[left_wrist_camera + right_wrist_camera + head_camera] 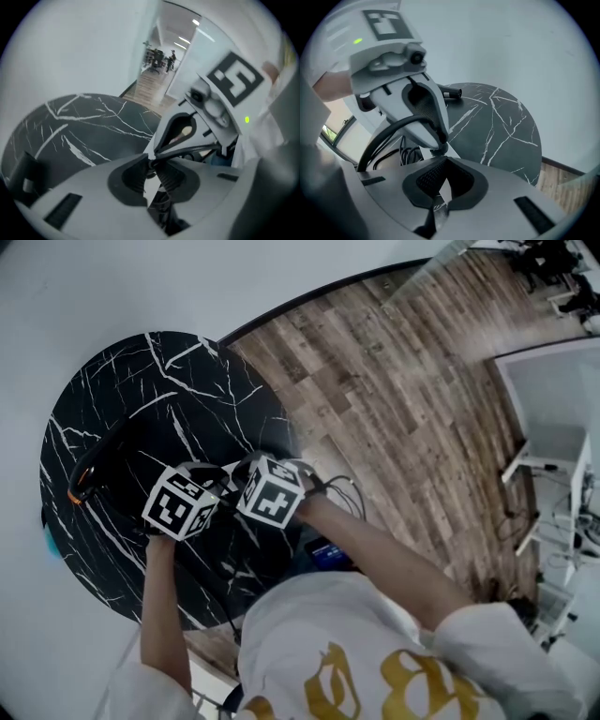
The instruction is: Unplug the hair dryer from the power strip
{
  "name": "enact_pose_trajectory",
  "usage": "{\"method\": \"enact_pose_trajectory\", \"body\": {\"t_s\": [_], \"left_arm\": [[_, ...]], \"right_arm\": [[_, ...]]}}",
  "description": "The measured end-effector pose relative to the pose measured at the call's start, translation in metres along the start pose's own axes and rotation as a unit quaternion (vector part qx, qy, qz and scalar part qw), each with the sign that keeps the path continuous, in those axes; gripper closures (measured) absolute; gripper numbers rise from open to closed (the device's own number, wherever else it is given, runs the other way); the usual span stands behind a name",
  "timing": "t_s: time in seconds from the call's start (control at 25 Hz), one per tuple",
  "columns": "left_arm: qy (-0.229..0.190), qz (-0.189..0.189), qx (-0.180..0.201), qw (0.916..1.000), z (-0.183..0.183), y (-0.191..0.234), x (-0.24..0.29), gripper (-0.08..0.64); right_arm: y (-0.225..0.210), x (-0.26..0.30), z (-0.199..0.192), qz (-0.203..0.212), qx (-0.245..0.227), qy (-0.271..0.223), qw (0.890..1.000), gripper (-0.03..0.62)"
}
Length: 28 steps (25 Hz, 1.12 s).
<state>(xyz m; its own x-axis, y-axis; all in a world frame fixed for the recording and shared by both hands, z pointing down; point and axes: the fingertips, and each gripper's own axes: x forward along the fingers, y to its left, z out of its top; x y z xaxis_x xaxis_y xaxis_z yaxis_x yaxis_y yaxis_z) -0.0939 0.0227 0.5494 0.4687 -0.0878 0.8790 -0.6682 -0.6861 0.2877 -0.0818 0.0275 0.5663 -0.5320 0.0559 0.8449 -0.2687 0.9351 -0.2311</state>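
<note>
A pale wall [112,287] took up the far and left side of the head view, and a wooden floor [394,409] ran off to the right. Against the wall stood a round black table [169,381] veined with white. The person, in a white shirt [309,634] with gold print, leaned over its near edge with both forearms stretched out above the top.

The two grippers were held close together over the near-middle of the table, their marker cubes almost touching. The left cube [180,502] was just beside the right cube [272,491]. In the gripper views their tips met nose to nose, angled down toward the tabletop.

The left gripper [151,161] had its jaws drawn in to a narrow slit. They appeared to be pinching a black cable [389,133], which curved away from the tips toward the person. The right gripper [440,157] had its jaws fully together with nothing clearly caught between them, its tips pressed up beside the same stretch of cable.

A dark curved body with an orange end, which looked to be the hair dryer [98,460], lay on the table near the left rim, well apart from both grippers. The power strip could not be picked out in any view
</note>
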Motion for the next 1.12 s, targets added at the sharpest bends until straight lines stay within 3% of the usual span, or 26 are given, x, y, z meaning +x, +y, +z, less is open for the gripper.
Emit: {"method": "enact_pose_trajectory", "body": {"t_s": [0.04, 0.16, 0.2, 0.36, 0.52, 0.72, 0.84, 1.12], "left_arm": [[-0.010, -0.004, -0.007, 0.9999, 0.0026, 0.0013, -0.0012, 0.514], [-0.002, 0.035, 0.045, 0.9984, 0.0011, -0.0027, -0.0001, 0.514], [-0.001, 0.036, 0.045, 0.9984, 0.0005, -0.0036, -0.0005, 0.514], [-0.030, -0.020, -0.024, 0.9991, 0.0084, 0.0036, -0.0042, 0.514], [-0.016, 0.003, -0.004, 0.9999, 0.0072, 0.0012, -0.0042, 0.515], [-0.043, -0.007, -0.053, 0.9976, 0.0025, -0.0024, -0.0071, 0.515], [-0.071, -0.029, -0.099, 0.9921, 0.0051, 0.0031, -0.0068, 0.515], [-0.065, 0.004, -0.070, 0.9954, 0.0027, -0.0040, -0.0085, 0.515]], "right_arm": [[0.0000, 0.0000, -0.0006, -0.002, -0.003, 0.001, 1.000, 0.595], [0.0001, -0.0008, 0.0005, 0.013, 0.011, -0.004, 1.000, 0.595], [0.0002, -0.0010, 0.0010, 0.014, 0.014, -0.007, 1.000, 0.595], [-0.0010, -0.0003, 0.0015, 0.007, 0.017, -0.014, 1.000, 0.595], [-0.0016, -0.0003, 0.0012, 0.014, 0.027, -0.014, 0.999, 0.595], [0.0000, 0.0002, 0.0020, 0.008, 0.031, -0.026, 0.999, 0.595], [-0.0015, -0.0005, 0.0016, 0.007, 0.039, -0.026, 0.999, 0.595], [-0.0003, -0.0010, 0.0019, 0.009, 0.043, -0.029, 0.999, 0.595]]}}
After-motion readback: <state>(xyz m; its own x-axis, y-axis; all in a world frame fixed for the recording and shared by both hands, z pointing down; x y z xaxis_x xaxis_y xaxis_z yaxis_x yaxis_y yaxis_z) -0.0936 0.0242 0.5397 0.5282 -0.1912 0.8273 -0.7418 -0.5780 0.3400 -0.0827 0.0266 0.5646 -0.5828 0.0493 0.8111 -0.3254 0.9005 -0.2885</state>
